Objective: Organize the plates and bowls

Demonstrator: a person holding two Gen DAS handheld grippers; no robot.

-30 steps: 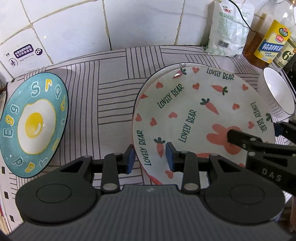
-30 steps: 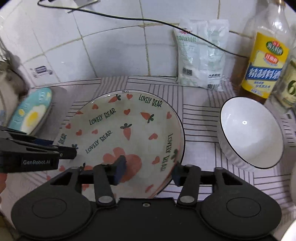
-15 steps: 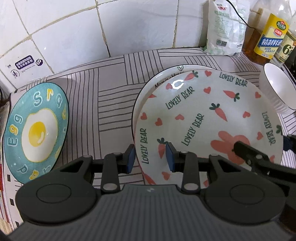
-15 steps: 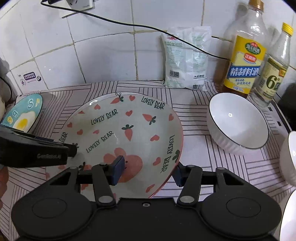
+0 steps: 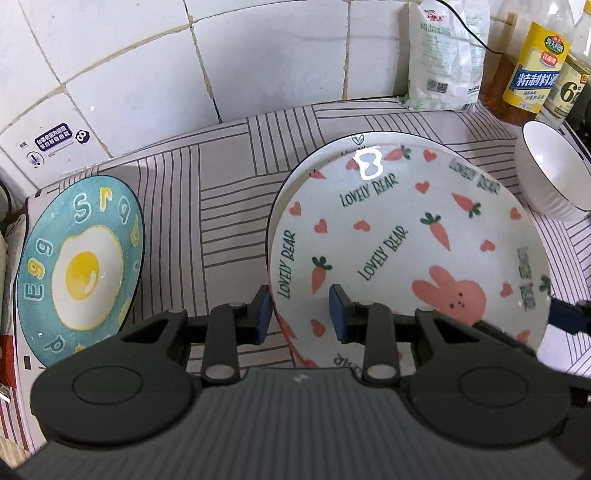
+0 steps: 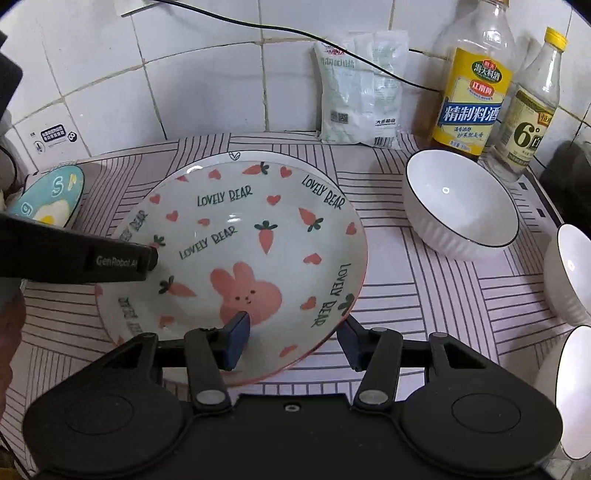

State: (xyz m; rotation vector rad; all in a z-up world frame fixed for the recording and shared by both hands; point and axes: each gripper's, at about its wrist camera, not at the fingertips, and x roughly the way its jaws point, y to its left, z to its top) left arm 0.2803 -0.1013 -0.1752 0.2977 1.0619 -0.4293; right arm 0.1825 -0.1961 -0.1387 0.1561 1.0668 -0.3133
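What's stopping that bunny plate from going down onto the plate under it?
Nothing visible. The bunny plate sits between the fingers of both the left gripper and right gripper, directly over the white plate, whose far rim peeks out behind it.

Worktop clutter along the tiled wall

A white packet leans on the tiles, with a yellow-labelled bottle and a smaller yellow-capped bottle just beside it; a black cable crosses the wall above the striped mat.
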